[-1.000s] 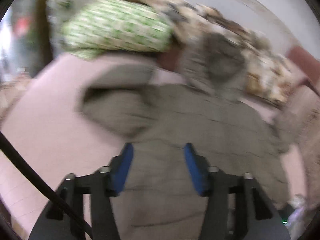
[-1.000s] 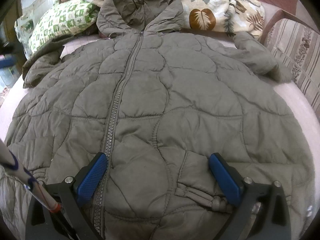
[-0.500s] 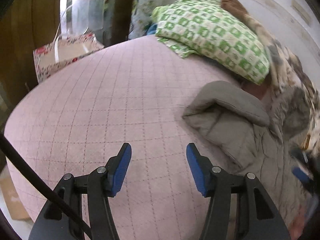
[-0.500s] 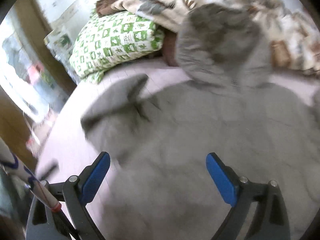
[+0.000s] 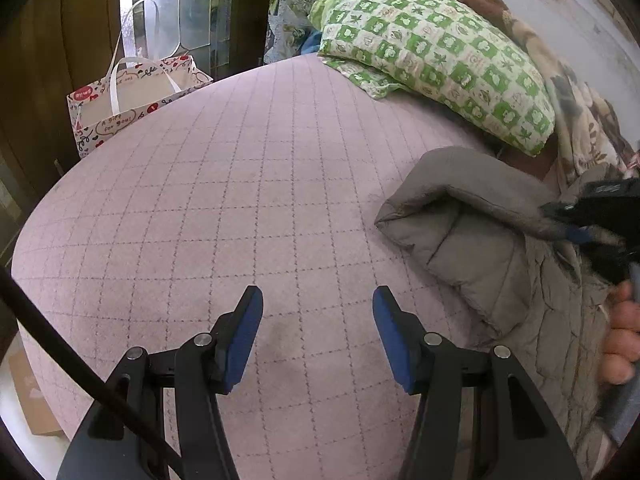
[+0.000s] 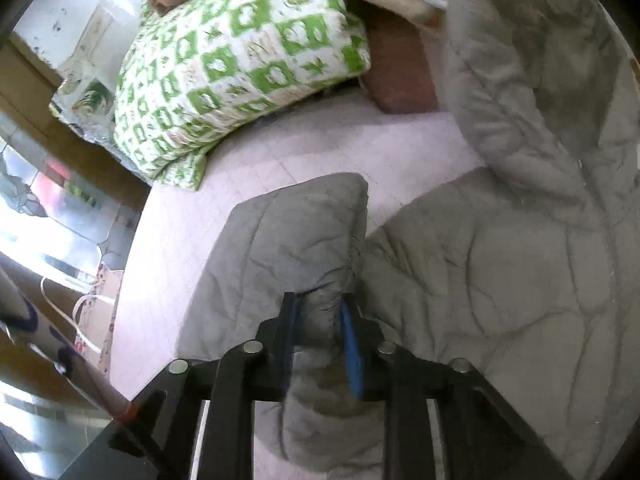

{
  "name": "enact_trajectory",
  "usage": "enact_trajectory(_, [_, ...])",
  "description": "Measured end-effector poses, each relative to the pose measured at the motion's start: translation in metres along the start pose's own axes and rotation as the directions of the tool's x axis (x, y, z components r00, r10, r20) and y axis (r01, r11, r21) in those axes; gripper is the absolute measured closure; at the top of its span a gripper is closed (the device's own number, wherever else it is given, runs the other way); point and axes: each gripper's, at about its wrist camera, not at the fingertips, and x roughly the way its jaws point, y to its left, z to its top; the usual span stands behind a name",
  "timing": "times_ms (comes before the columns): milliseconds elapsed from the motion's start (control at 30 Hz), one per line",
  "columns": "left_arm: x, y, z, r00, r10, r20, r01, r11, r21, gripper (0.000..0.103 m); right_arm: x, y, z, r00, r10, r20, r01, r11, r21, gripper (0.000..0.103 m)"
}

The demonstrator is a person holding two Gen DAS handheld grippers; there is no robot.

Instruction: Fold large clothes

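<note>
The jaws of the right gripper (image 6: 320, 320) are closing, and a bunched fold of the sleeve of the grey-olive quilted puffer coat (image 6: 500, 280) is sitting pinched between the blue pads. The jaws of the left gripper (image 5: 318, 334) are standing partly spread, with nothing between them, above the pink checked bed cover (image 5: 240, 200).

The coat is lying on this cover, at the right side in the left wrist view. Its fabric is looking padded and soft, with curved stitched lines that are dividing it into puffy sections. The sleeve (image 5: 452, 216) is lying folded back on itself, so a thick rounded edge is showing toward the open part of the bed. The hood (image 6: 532, 60) is spreading toward the far side, near the green and white checked pillow (image 6: 240, 68). At the right edge the fingers (image 5: 620, 340) of the person's hand are resting on the coat.
</note>
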Motion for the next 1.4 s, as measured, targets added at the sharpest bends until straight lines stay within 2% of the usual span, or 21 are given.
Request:
enact_trajectory(133, [-0.002, -0.005, -0.003, 1.0, -0.011, -0.01, 0.012, 1.0, 0.012, 0.047, -0.041, -0.008, 0.005, 0.997, -0.06, 0.054, 0.064, 0.996, -0.057, 0.087])
enact_trajectory(200, [-0.003, -0.006, -0.005, 1.0, -0.021, -0.017, 0.021, 1.0, 0.014, 0.047, -0.073, -0.024, 0.005, 0.989, -0.113, 0.095, 0.12, 0.99, -0.071, 0.087])
enact_trajectory(333, [-0.007, -0.01, -0.009, 0.999, -0.038, -0.024, 0.038, 0.999, 0.023, 0.047, -0.118, -0.066, 0.002, 0.958, -0.243, 0.153, 0.256, 0.964, -0.068, 0.087])
enact_trajectory(400, [-0.01, -0.013, -0.011, 0.999, -0.043, -0.024, 0.044, 0.998, 0.038, 0.047, -0.136, -0.097, -0.002, 0.934, -0.318, 0.166, 0.328, 0.944, -0.04, 0.087])
enact_trajectory(533, [-0.013, -0.021, -0.016, 0.999, -0.041, -0.016, 0.042, 0.997, 0.071, 0.047, -0.161, -0.167, -0.011, 0.868, -0.472, 0.154, 0.472, 0.881, 0.038, 0.087])
enact_trajectory(600, [-0.012, -0.024, -0.018, 0.999, -0.038, -0.021, 0.04, 0.996, 0.084, 0.047, -0.165, -0.208, -0.021, 0.818, -0.561, 0.126, 0.557, 0.828, 0.068, 0.088])
enact_trajectory(667, [-0.01, -0.028, -0.019, 0.999, -0.03, -0.024, 0.033, 0.995, 0.096, 0.047, -0.163, -0.243, -0.031, 0.788, -0.61, 0.082, 0.603, 0.792, 0.102, 0.088])
enact_trajectory(800, [-0.01, -0.038, -0.022, 1.0, -0.018, -0.021, 0.021, 0.992, 0.123, 0.047, -0.148, -0.296, -0.044, 0.761, -0.649, 0.001, 0.639, 0.75, 0.173, 0.088])
enact_trajectory(933, [-0.011, -0.046, -0.024, 1.0, -0.02, -0.022, 0.023, 0.989, 0.145, 0.047, -0.129, -0.314, -0.049, 0.746, -0.664, -0.048, 0.661, 0.732, 0.164, 0.087])
enact_trajectory(967, [-0.012, -0.047, -0.025, 0.999, -0.022, -0.023, 0.025, 0.989, 0.149, 0.047, -0.127, -0.319, -0.051, 0.739, -0.67, -0.062, 0.67, 0.723, 0.168, 0.084])
enact_trajectory(1000, [-0.013, -0.049, -0.026, 0.999, -0.026, -0.024, 0.029, 0.988, 0.154, 0.047, -0.129, -0.322, -0.052, 0.735, -0.675, -0.067, 0.674, 0.715, 0.186, 0.072])
enact_trajectory(1033, [-0.014, -0.051, -0.027, 0.999, -0.032, -0.025, 0.036, 0.987, 0.157, 0.047, -0.132, -0.323, -0.054, 0.728, -0.682, -0.066, 0.679, 0.706, 0.203, 0.063])
enact_trajectory(1067, [-0.017, -0.053, -0.029, 0.998, -0.048, -0.03, 0.053, 0.985, 0.163, 0.047, -0.142, -0.324, -0.057, 0.722, -0.691, -0.048, 0.681, 0.695, 0.23, 0.054])
enact_trajectory(1133, [-0.021, -0.056, -0.032, 0.996, -0.079, -0.04, 0.085, 0.982, 0.171, 0.047, -0.161, -0.316, -0.065, 0.721, -0.693, 0.014, 0.67, 0.702, 0.243, 0.053])
enact_trajectory(1200, [-0.028, -0.061, -0.035, 0.992, -0.116, -0.047, 0.123, 0.976, 0.182, 0.047, -0.185, -0.3, -0.067, 0.7, -0.707, 0.106, 0.676, 0.703, 0.221, 0.052])
enact_trajectory(1267, [-0.033, -0.066, -0.038, 0.989, -0.137, -0.048, 0.144, 0.97, 0.194, 0.047, -0.196, -0.284, -0.067, 0.708, -0.684, 0.175, 0.66, 0.729, 0.18, 0.052])
enact_trajectory(1333, [-0.036, -0.071, -0.043, 0.988, -0.148, -0.051, 0.155, 0.965, 0.212, 0.047, -0.192, -0.268, -0.065, 0.751, -0.631, 0.193, 0.615, 0.776, 0.141, 0.051])
enact_trajectory(1367, [-0.036, -0.074, -0.045, 0.988, -0.146, -0.053, 0.154, 0.963, 0.223, 0.047, -0.182, -0.267, -0.063, 0.788, -0.593, 0.167, 0.579, 0.806, 0.128, 0.052])
enact_trajectory(1400, [-0.036, -0.076, -0.047, 0.988, -0.143, -0.057, 0.152, 0.961, 0.232, 0.047, -0.172, -0.266, -0.062, 0.805, -0.576, 0.14, 0.562, 0.817, 0.129, 0.052])
